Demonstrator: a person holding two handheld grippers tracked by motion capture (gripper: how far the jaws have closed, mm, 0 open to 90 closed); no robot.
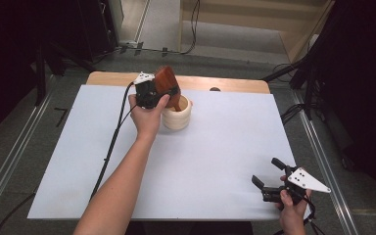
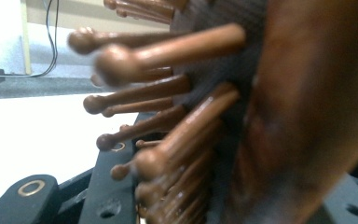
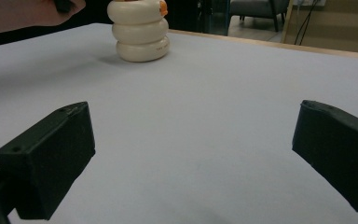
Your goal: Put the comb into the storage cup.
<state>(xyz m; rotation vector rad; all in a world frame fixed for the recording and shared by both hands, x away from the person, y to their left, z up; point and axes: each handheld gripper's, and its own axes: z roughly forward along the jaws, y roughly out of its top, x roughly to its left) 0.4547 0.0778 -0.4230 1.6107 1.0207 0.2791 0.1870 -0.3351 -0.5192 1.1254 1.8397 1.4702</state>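
Left gripper (image 1: 162, 94) clamps a wooden hairbrush (image 1: 167, 81) right above the cream holder (image 1: 177, 116); right gripper (image 1: 268, 179) sits wide open near the table's (image 1: 215, 147) corner.

Cup (image 1: 177, 117) only obstacle (far side); sheet (image 1: 215, 156) otherwise open.

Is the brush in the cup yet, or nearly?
Nearly. Done: the left claw has the brown hairbrush gripped. In hand: the brush hangs tilted over the cream ribbed cup, its lower end at the rim. Left: lowering it in and letting go. The right claw waits open near the table's front corner.
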